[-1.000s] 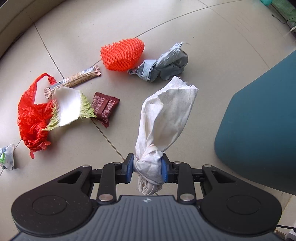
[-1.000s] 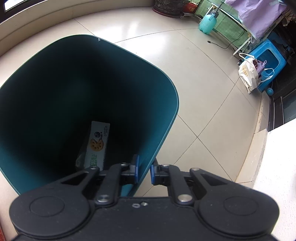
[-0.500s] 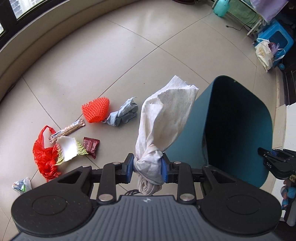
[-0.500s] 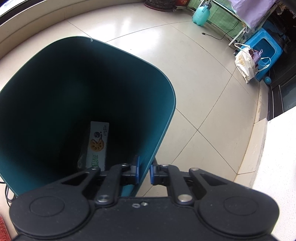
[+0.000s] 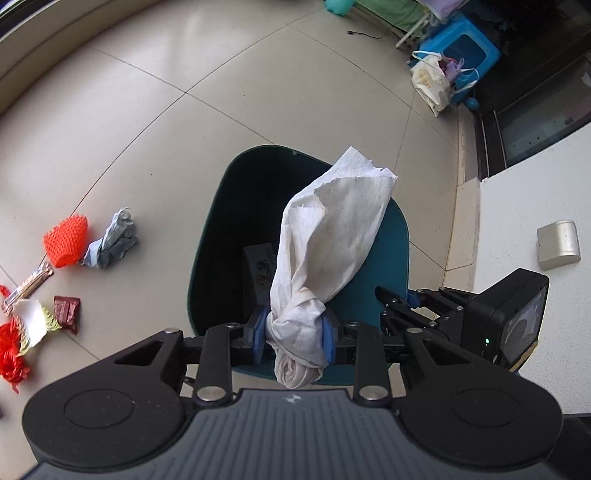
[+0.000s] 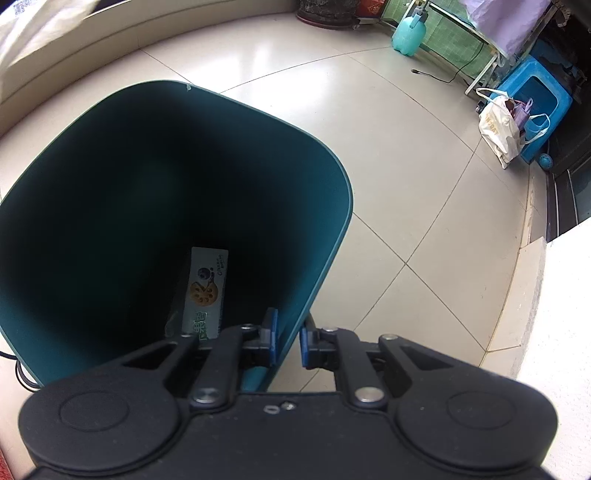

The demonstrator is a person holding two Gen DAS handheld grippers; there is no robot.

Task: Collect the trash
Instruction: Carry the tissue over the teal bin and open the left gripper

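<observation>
My left gripper (image 5: 294, 341) is shut on a crumpled white paper towel (image 5: 325, 243) and holds it high above the open teal bin (image 5: 210, 236). My right gripper (image 6: 288, 341) is shut on the bin's near rim (image 6: 291, 328), one pad inside, one outside; it also shows in the left wrist view (image 5: 402, 304). A snack wrapper (image 6: 205, 291) lies at the bin's bottom. On the floor left of the bin lie an orange foam net (image 5: 66, 240), a grey crumpled paper (image 5: 110, 245), a long wrapper (image 5: 27, 286), a dark red wrapper (image 5: 67, 308), a white-and-green wrapper (image 5: 31, 323) and a red plastic bag (image 5: 11, 356).
A white wall ledge (image 5: 535, 229) stands right of the bin. At the far right are a blue stool (image 6: 539, 103), a cream bag (image 6: 498, 129) and a teal spray bottle (image 6: 408, 31). A raised step (image 5: 55, 40) runs along the far left.
My left gripper has risen and moved right with the paper towel, from over the floor litter to above the bin's opening. My right gripper keeps its hold on the bin rim.
</observation>
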